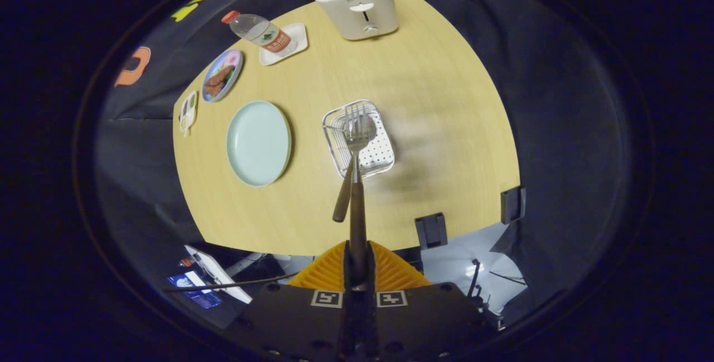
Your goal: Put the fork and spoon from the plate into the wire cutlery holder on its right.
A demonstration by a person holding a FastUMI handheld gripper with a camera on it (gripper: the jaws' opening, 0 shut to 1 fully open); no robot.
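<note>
Gripper [357,264] fingers at the bottom centre of the frame are closed tight on the dark handle of the fork [355,183], whose tines reach up over the wire cutlery holder [358,138].

Filling the middle of the frame is a light wooden table [424,100]. At its top edge stands a white toaster [357,2] with two slices of toast in the slots. Left of centre lies the pale green plate [259,143], bare, with the holder just to its right. The spoon [350,161] already leans in the holder, bowl down inside it and handle slanting out beside the fork.

Toward the upper left sit a small patterned plate [222,75] and a water bottle [258,32] lying on a white square dish [291,44].
</note>
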